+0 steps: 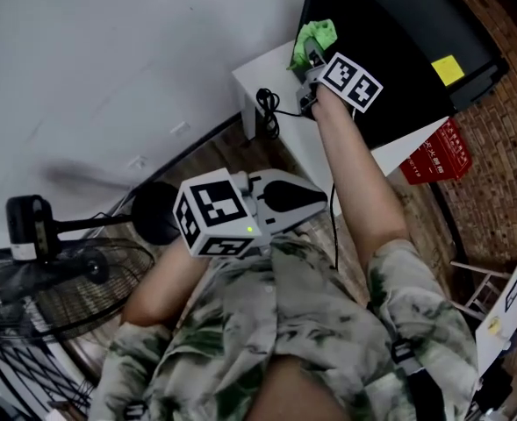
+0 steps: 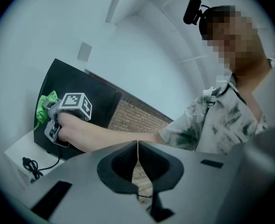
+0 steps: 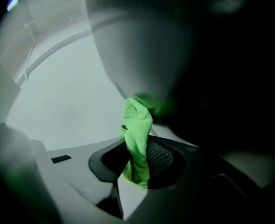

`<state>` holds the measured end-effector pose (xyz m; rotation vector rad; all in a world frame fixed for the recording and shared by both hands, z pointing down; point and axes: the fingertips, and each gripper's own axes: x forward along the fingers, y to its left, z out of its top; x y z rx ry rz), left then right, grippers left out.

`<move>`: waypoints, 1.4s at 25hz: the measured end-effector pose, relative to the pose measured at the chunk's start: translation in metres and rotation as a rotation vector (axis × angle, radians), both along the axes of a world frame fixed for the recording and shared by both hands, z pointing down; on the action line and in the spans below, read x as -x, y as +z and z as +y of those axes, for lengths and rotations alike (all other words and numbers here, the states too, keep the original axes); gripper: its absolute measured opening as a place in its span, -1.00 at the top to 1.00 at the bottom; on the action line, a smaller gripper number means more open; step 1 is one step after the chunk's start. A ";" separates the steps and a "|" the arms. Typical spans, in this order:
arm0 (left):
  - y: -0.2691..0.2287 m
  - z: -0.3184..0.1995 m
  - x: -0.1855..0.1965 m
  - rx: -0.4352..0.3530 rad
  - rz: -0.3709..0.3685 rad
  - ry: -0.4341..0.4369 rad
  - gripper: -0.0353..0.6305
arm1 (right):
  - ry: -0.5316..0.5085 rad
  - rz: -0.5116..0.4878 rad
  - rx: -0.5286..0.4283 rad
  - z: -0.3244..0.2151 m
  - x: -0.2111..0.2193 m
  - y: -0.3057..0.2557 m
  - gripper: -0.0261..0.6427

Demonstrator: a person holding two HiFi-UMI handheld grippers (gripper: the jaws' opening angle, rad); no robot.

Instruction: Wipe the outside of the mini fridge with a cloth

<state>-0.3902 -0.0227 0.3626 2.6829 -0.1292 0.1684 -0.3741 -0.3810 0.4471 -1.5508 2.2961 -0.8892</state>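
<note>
The black mini fridge [image 1: 390, 33] stands on a white table [image 1: 267, 73] against the wall. My right gripper [image 1: 309, 60] is shut on a green cloth [image 1: 315, 38] and holds it against the fridge's left edge. In the right gripper view the green cloth [image 3: 137, 139] sticks up from between the jaws, next to the dark glossy fridge wall [image 3: 212, 69]. My left gripper [image 1: 315, 198] is held back near the person's chest, shut and empty. The left gripper view shows the fridge [image 2: 76, 101], the cloth [image 2: 46, 105] and the right gripper's marker cube [image 2: 76, 104].
A black cable [image 1: 267, 112] lies coiled on the white table. A floor fan [image 1: 56, 270] stands at the lower left. A red sign [image 1: 438, 154] leans on the brick wall [image 1: 504, 147] to the fridge's right. A yellow sticker [image 1: 448, 68] marks the fridge.
</note>
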 end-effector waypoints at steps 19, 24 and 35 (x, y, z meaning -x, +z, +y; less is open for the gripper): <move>0.040 -0.017 0.023 0.118 -0.021 -0.107 0.82 | 0.018 0.025 0.276 -0.013 -0.001 0.171 0.60; 0.049 -0.019 0.027 0.149 -0.026 -0.129 0.82 | 0.015 0.047 0.348 -0.010 -0.002 0.206 0.60; 0.058 -0.026 0.023 0.178 -0.026 -0.157 0.82 | -0.024 0.081 0.451 -0.002 -0.002 0.244 0.60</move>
